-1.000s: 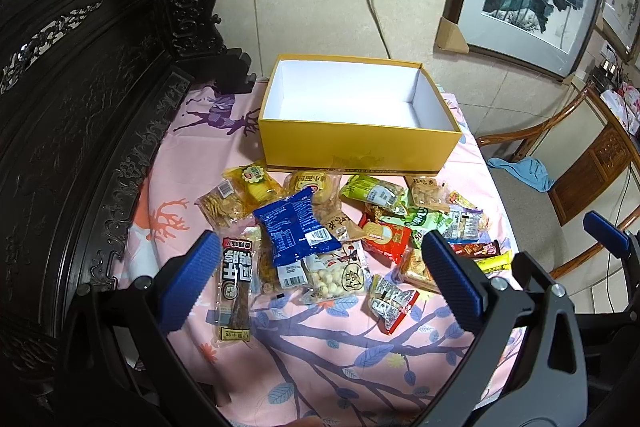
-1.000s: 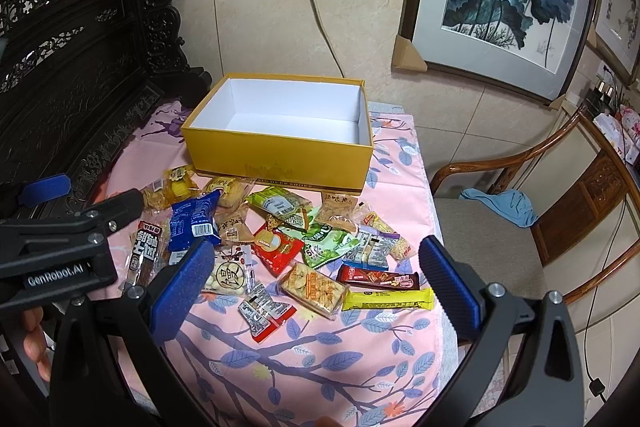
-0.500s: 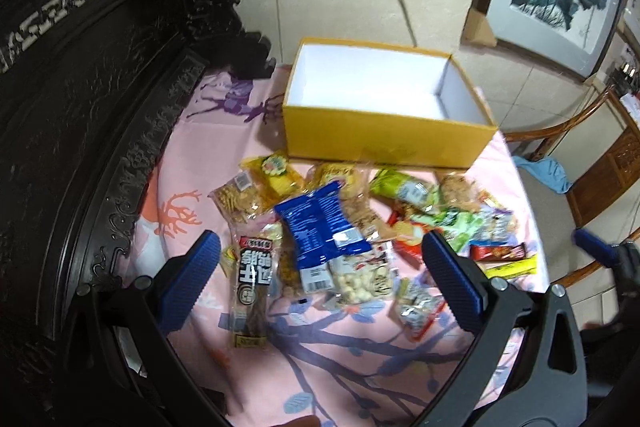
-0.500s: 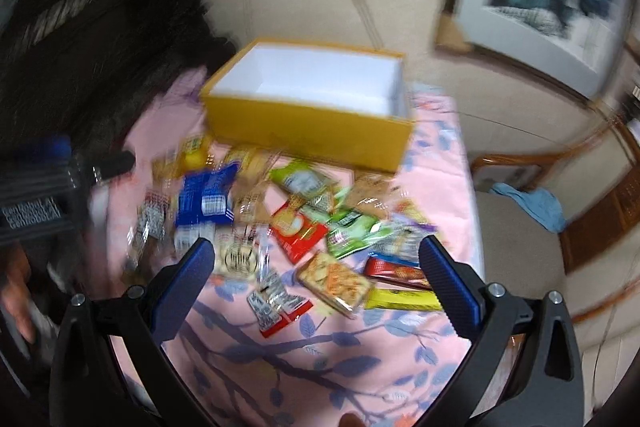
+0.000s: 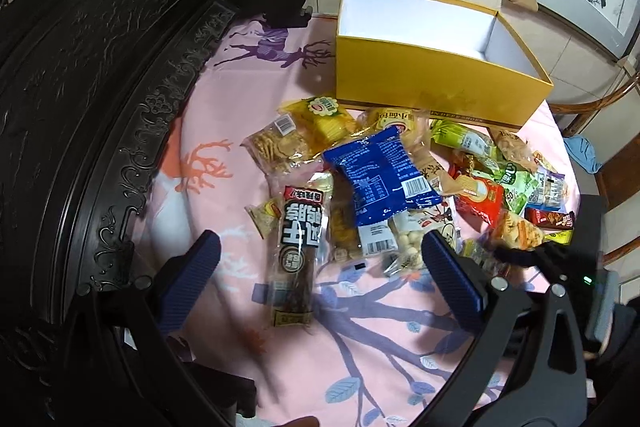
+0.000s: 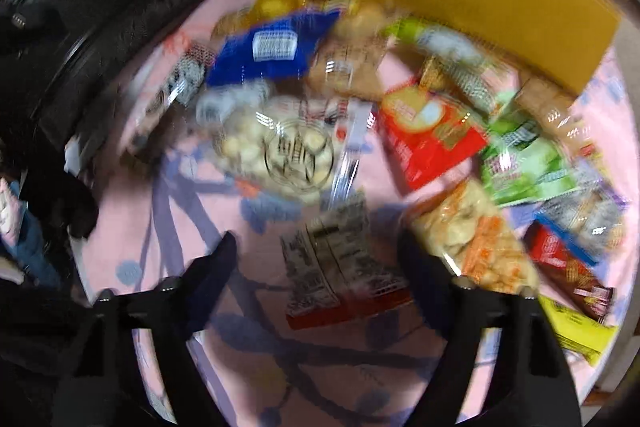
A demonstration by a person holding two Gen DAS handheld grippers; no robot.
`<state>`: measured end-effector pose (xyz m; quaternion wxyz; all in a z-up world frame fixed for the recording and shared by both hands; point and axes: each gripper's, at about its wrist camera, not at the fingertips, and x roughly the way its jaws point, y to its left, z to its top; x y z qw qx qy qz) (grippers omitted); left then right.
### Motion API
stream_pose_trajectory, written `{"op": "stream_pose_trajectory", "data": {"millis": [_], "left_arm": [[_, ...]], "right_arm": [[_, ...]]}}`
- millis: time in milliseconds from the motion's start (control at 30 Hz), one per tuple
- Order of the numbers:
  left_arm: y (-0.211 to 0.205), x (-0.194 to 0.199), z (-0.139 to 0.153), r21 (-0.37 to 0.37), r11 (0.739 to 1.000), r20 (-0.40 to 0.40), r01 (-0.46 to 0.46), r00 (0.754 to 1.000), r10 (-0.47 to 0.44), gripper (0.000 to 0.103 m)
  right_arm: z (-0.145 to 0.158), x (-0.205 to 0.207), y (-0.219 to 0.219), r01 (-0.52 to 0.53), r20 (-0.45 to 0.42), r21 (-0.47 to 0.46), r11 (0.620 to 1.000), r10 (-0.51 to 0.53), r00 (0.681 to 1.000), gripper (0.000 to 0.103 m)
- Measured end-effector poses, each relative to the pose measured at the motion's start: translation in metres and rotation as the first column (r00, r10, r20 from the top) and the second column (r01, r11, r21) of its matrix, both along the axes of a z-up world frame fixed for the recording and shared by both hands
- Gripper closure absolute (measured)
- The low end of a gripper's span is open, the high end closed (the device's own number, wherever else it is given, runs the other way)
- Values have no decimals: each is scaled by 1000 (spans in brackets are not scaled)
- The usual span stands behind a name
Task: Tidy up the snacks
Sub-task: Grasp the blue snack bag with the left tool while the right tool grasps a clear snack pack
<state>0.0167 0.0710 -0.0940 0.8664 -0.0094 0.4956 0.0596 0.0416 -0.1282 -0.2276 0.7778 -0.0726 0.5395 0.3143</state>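
Only the left wrist view is sharp: it shows the yellow box (image 5: 432, 75) open and white inside at the far edge of the pink tablecloth (image 5: 240, 107), with snacks heaped just before it. Bare cloth lies along the left edge and near side. Blurred, the right wrist view sits low over a red-edged packet (image 6: 340, 267) between its spread jaws. The left gripper (image 5: 320, 267) hangs wide open above a long dark packet (image 5: 298, 243); the right gripper (image 6: 316, 259) grips nothing.
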Motion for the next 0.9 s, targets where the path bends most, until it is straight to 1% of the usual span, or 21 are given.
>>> {"op": "stream_pose_trajectory", "data": {"millis": [33,67,100,133,167,233,333,367,433,500,567,600,667,733,767,800,833,867,900], "left_arm": [[1,0,-1,1,1000,0,4,1000,-4,2],[2,-1,-2,7,1000,0,11,1000,-11,2],[2,-2,-3,13,1000,0,16,1000,-16,2],[1,-3,-6,24,999,-1,22,1000,-22,2],[0,-3,-8,33,999,-6,29,1000,-29,2],[-5,-1,-17,30,999,-21,43,999,-43,2],[-14,11,-33,0,999,-29,46,999,-46,2],[-19,22,-40,-14,999,-32,43,999,-43,2],[-29,41,-50,-28,999,-37,45,998,-46,2],[-41,66,-62,-12,999,-51,33,998,-33,2],[-52,87,-70,24,999,-59,24,998,-23,2],[-57,101,-76,55,998,-71,12,997,-8,2],[-62,114,-84,62,998,-92,3,996,3,2],[-62,127,-99,74,997,-170,-4,985,16,2],[-62,129,-104,78,997,-197,-8,980,23,3],[-60,130,-109,72,997,-221,-17,975,33,5],[-58,129,-111,63,998,-219,-29,975,42,7],[-58,126,-113,51,998,-212,-36,976,46,15],[-57,125,-116,42,998,-214,-37,976,45,26]], "right_arm": [[-5,1,0,-8,-9,-11,1000,8,1000,39],[-7,-1,-1,-30,24,-1,1000,30,999,41],[-9,0,-2,-41,23,-15,999,42,999,46],[-9,-1,-2,-43,43,-22,999,44,998,55],[-7,-2,-4,-33,50,-29,999,35,998,58],[-5,-3,-8,11,32,-24,1000,-10,999,64],[-2,-14,-13,49,32,-37,998,-47,998,64],[-3,-22,-15,71,34,-38,997,-70,997,64],[-7,-24,-20,105,42,-39,994,-103,994,64],[-7,-24,-20,126,44,-40,991,-124,991,64],[-7,-25,-23,137,40,-41,990,-135,990,64],[-6,-27,-25,139,40,-40,989,-138,990,64],[-7,-27,-25,143,39,-38,989,-142,989,64],[-6,-29,-29,145,41,-41,989,-143,989,64],[-6,-31,-31,148,41,-41,988,-146,988,64],[-5,-32,-34,151,40,-40,988,-150,988,64],[-6,-31,-30,153,39,-39,987,-152,988,63],[-7,-29,-26,156,37,-40,987,-155,987,63],[-6,-29,-25,157,35,-40,987,-156,987,64]]}}
